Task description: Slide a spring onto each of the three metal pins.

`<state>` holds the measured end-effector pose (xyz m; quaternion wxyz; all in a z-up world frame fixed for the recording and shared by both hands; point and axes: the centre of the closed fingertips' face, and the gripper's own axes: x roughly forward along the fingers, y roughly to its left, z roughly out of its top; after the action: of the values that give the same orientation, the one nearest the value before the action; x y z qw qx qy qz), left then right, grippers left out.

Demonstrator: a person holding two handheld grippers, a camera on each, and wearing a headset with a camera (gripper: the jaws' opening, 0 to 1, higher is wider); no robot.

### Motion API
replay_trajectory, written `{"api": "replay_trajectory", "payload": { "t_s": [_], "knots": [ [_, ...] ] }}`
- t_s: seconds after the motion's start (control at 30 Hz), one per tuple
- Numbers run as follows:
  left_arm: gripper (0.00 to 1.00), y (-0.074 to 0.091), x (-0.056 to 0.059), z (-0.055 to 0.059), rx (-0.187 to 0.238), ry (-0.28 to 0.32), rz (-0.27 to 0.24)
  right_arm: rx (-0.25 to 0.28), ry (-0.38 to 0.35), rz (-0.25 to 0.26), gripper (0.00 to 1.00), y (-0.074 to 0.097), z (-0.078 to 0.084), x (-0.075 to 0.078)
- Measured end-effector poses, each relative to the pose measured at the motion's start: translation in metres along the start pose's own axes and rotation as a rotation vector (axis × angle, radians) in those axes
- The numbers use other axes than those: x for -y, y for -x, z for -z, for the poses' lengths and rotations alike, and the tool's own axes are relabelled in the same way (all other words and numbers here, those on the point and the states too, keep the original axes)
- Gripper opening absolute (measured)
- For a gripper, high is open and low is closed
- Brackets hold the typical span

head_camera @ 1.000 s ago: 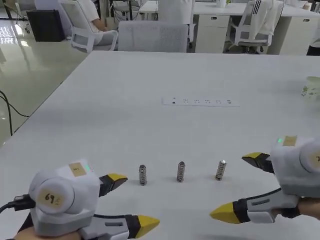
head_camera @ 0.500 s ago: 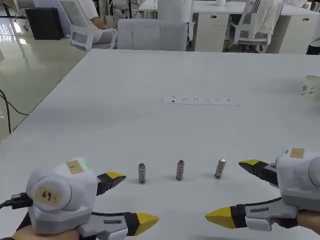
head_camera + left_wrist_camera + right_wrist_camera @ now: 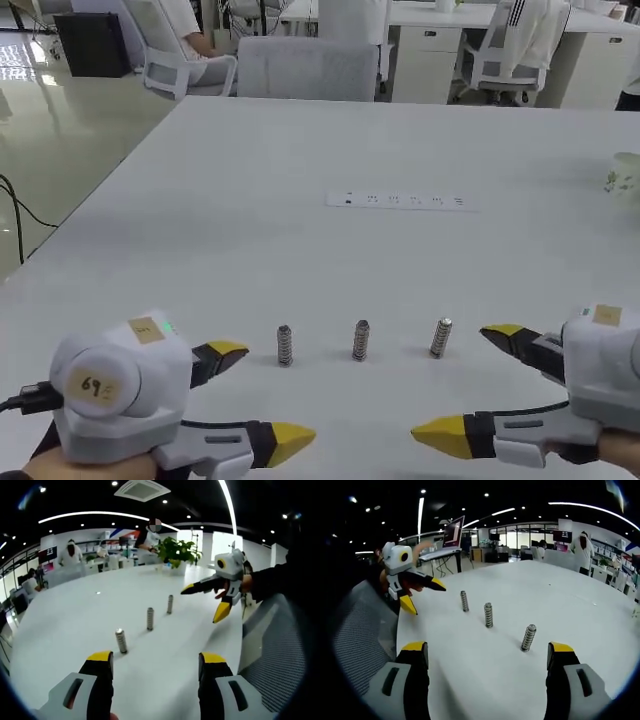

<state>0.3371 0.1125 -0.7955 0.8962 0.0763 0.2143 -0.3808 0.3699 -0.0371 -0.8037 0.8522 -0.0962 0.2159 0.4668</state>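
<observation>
Three short metal pins stand upright in a row on the white table [image 3: 300,250], each with a coil spring around it: left spring [image 3: 285,346], middle spring [image 3: 361,341], right spring [image 3: 441,338]. My left gripper [image 3: 262,393] hangs just left of the row, open and holding nothing. My right gripper [image 3: 463,382] hangs just right of it, also open and holding nothing. In the left gripper view the springs [image 3: 150,619] run away ahead of the left gripper [image 3: 156,657] toward the right gripper [image 3: 220,587]. In the right gripper view the springs [image 3: 488,615] stand ahead of the right gripper [image 3: 487,647].
A flat white power strip [image 3: 402,202] lies mid-table beyond the pins. A pale cup with a plant [image 3: 625,175] stands at the right edge. Office chairs [image 3: 305,70] and desks stand past the table's far edge. A black cable [image 3: 15,215] hangs at the left.
My right gripper has drawn back a little toward me and to the right, still open. The left gripper and the three springs have stayed put.
</observation>
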Motion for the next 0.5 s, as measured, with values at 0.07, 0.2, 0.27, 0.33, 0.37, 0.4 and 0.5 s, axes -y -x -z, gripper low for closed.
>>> {"api": "replay_trajectory", "payload": {
  "t_s": [0.07,0.2,0.27,0.33,0.37,0.4,0.5],
  "knots": [
    [0.65,-0.0002,0.0001,0.0007,-0.003,0.001,0.001,0.007,0.000,0.010,0.99,0.0003,-0.0013,0.0021],
    [0.66,-0.0004,0.0005,0.0015,-0.007,0.002,0.002,0.016,-0.005,0.022,0.99,0.0009,-0.0038,0.0043],
    [0.66,-0.0005,0.0003,0.0017,-0.008,0.003,0.001,0.012,-0.003,0.027,0.99,0.0009,-0.0029,0.0051],
    [0.66,-0.0006,0.0005,0.0023,-0.011,0.004,0.001,0.011,-0.004,0.026,0.99,0.0011,-0.0027,0.0051],
    [0.66,-0.0008,0.0007,0.0030,-0.015,0.005,0.002,0.009,-0.005,0.028,0.99,0.0012,-0.0024,0.0054],
    [0.66,-0.0009,0.0007,0.0034,-0.016,0.005,0.003,0.008,-0.005,0.029,0.99,0.0012,-0.0021,0.0057],
    [0.66,-0.0016,0.0009,0.0042,-0.021,0.007,0.003,0.010,-0.006,0.033,0.99,0.0019,-0.0022,0.0072]
  ]
}}
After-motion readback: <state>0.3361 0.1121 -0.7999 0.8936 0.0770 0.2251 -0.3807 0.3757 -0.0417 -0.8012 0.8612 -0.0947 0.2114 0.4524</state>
